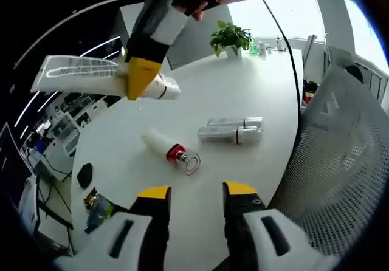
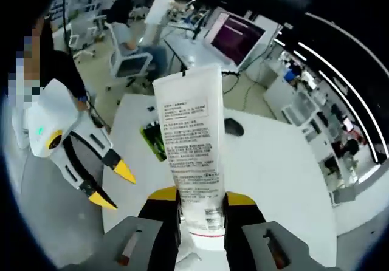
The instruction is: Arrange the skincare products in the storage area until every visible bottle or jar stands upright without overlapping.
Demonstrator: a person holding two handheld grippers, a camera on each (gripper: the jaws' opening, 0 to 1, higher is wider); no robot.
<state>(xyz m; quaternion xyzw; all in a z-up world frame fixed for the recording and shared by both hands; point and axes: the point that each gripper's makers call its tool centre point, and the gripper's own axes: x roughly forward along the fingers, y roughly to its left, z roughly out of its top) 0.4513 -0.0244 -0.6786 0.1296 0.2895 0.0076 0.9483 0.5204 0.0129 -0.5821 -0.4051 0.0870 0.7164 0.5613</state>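
Above table | right hand-held gripper pinching white printed tube | left hand-held gripper spread

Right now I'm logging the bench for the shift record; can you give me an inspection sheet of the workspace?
Surface: white table.
Job's things: white tube held off the table; two silver bottles and a red-collared bottle lying flat.
Clutter: dark mouse, green packet, potted plant.
Grippers: right gripper shut on the tube; left gripper open, empty.
Cables: black cable overhead.
Surroundings: mesh chair, office desks, laptop.
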